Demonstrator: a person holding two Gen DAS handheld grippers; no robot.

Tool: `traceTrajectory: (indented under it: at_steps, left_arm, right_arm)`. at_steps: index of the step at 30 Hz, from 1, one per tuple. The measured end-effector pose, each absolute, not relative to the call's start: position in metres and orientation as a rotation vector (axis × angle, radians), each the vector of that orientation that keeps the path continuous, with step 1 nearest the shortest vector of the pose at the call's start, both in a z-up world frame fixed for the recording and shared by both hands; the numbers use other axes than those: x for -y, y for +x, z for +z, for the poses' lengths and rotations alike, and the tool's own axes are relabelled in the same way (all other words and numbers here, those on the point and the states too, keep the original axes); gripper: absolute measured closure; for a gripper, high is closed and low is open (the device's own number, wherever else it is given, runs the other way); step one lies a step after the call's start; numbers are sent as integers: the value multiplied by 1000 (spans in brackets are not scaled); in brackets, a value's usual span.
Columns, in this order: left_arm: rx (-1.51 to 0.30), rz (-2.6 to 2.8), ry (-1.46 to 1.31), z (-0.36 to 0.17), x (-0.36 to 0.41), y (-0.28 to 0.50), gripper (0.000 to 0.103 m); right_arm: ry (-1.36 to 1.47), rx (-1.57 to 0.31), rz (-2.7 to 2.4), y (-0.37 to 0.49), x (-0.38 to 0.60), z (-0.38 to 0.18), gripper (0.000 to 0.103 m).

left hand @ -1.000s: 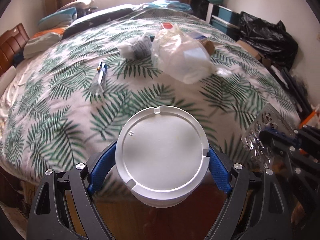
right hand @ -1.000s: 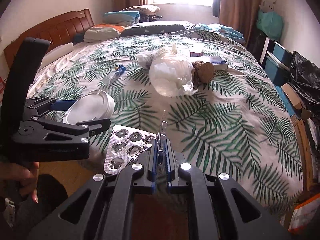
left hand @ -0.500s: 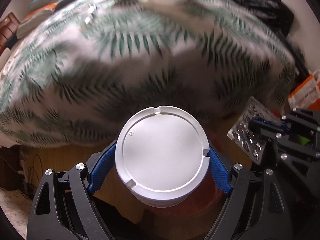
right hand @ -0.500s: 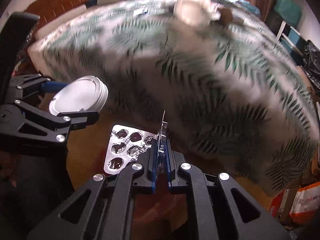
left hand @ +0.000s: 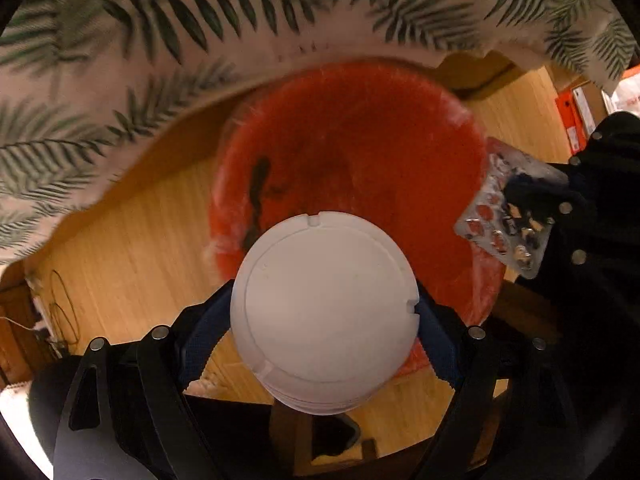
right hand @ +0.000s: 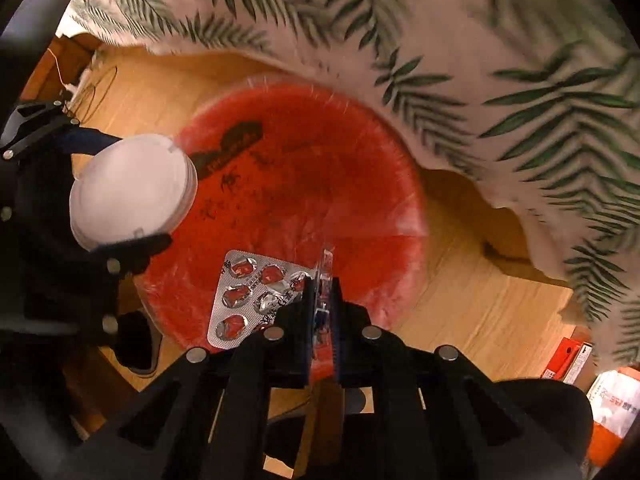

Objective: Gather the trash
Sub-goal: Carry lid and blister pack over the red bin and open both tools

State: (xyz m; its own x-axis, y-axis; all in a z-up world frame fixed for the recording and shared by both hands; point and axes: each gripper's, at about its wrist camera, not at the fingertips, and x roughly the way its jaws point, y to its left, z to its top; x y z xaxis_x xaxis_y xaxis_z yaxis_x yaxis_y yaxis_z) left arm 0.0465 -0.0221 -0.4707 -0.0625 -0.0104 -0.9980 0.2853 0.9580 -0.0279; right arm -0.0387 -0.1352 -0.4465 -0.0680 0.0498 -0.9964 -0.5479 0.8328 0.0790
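My left gripper point(left hand: 324, 312) is shut on a round white plastic lid point(left hand: 324, 304), held flat above a bin lined with a red bag point(left hand: 352, 152) on the floor. The lid also shows in the right wrist view point(right hand: 128, 192) at the bin's left rim. My right gripper point(right hand: 322, 292) is shut on a silver blister pack point(right hand: 252, 296) with emptied pockets, held over the near rim of the red bag point(right hand: 304, 168). The pack shows in the left wrist view point(left hand: 504, 216) at the bin's right edge.
The palm-leaf bedsheet point(left hand: 120, 40) hangs down over the bed edge just behind the bin, also in the right wrist view point(right hand: 500, 60). Wooden floor point(left hand: 132, 240) surrounds the bin. Orange boxes point(right hand: 608, 396) lie on the floor at right. Cables point(left hand: 60, 312) lie at left.
Both grippers have tilted down from the bed top to the floor. The red-lined bin has come into view below them. The lid and blister pack stay gripped.
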Motion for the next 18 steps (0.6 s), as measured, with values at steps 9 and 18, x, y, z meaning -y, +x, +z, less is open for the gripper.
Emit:
traceTrajectory:
  at_steps: [9,18]
  left_arm:
    - [-1709,-250,202,-514,23,55,17]
    - [-1747,-233,215,-521,24,60,9]
  right_arm:
    - [-429,-1655,525,-34,126,-488,96]
    - [-450,-1691,531,-35,127,-511,95]
